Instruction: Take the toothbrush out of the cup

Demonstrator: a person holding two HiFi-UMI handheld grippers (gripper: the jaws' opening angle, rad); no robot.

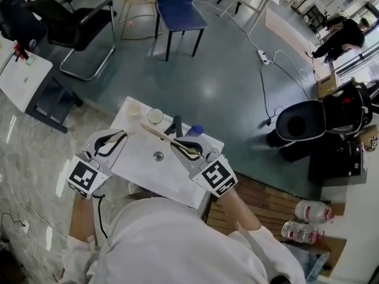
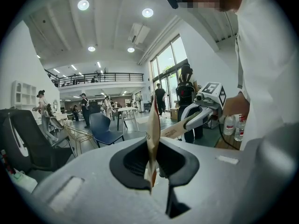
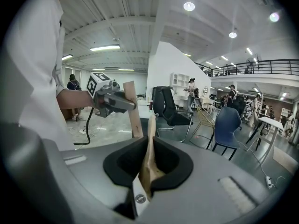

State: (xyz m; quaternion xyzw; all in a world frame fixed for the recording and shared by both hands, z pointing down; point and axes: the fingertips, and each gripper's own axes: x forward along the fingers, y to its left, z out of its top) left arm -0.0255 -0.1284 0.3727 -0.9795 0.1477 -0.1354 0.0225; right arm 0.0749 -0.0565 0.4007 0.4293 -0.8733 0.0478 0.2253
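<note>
The toothbrush (image 1: 169, 138), a long tan stick that may be in a paper sleeve, is already out of the cup (image 1: 155, 116) and is held above the white table (image 1: 142, 164), slanting from near the cup toward the person. The right gripper (image 1: 188, 149) has its fingers clenched on the near end. The left gripper (image 1: 121, 136) has its fingers clenched on a thin tan strip, seen edge-on in its own view. This strip appears to be the far end of the same piece, though the join cannot be made out from above.

The removal is judged to be nearly done. A firm, even pinch at both ends is advised, with the two hands moved together so the thin piece is neither bent nor twisted. It is best carried toward the person and away from the cup, which stands upright, looks empty and lies just beyond the far end.

A small round metal spot (image 1: 158, 156) is seen on the table under the toothbrush, and a dark thing (image 1: 175, 125) and a blue thing (image 1: 195, 130) lie near the far edge. On the floor beyond, a blue chair (image 1: 180, 5), a black chair (image 1: 77, 16) and a power strip (image 1: 263, 56) are well clear.
</note>
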